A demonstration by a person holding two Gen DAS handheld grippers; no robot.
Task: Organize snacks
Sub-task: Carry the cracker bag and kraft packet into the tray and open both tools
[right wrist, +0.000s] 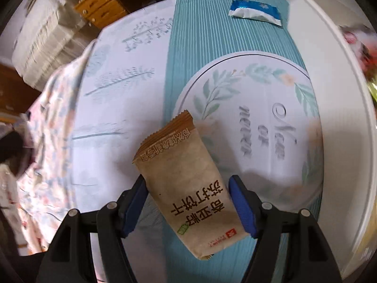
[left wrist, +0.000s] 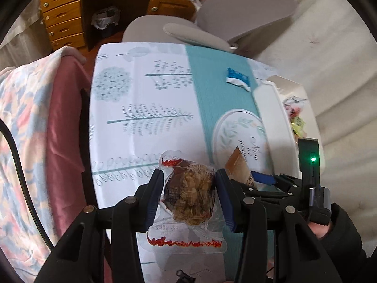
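Note:
My left gripper [left wrist: 189, 189] is shut on a clear-wrapped brown pastry snack [left wrist: 190, 195] with red print, held above the table. My right gripper [right wrist: 188, 200] is shut on a tan cracker packet [right wrist: 186, 184] with brown characters; the packet's tip also shows in the left wrist view [left wrist: 238, 165], just right of my left gripper. A blue-and-white snack packet [right wrist: 255, 11] lies on the teal stripe of the tablecloth; it also shows in the left wrist view [left wrist: 238, 79]. A white bin [right wrist: 337, 108] stands at the right, with colourful wrapped snacks [left wrist: 294, 115] inside.
The table carries a white and teal leaf-print cloth [left wrist: 141, 108] with a round printed emblem [right wrist: 254, 108]. A pink and floral blanket [left wrist: 28, 141] lies left of the table. Grey chairs [left wrist: 212, 30] and a wooden desk [left wrist: 70, 11] stand beyond the far edge.

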